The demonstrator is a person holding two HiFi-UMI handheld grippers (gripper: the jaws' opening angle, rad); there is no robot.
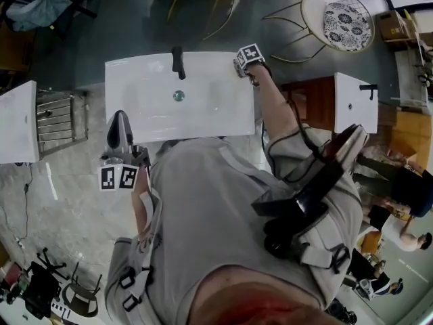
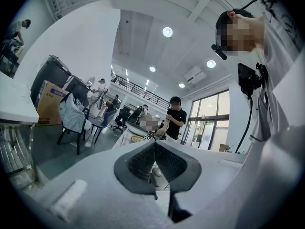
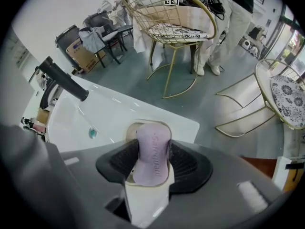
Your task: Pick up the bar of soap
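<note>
Jaws of right gripper (image 3: 152,148) pinching pink bar of soap (image 3: 153,159) at white sink (image 3: 114,114) corner, left gripper (image 2: 155,149) jaws pressed together

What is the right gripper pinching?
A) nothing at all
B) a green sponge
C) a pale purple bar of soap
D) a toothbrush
C: in the right gripper view, the pale purple bar of soap sits squeezed between the dark pads of the right gripper, above a cream soap dish on the corner of the white ceramic sink.
</note>
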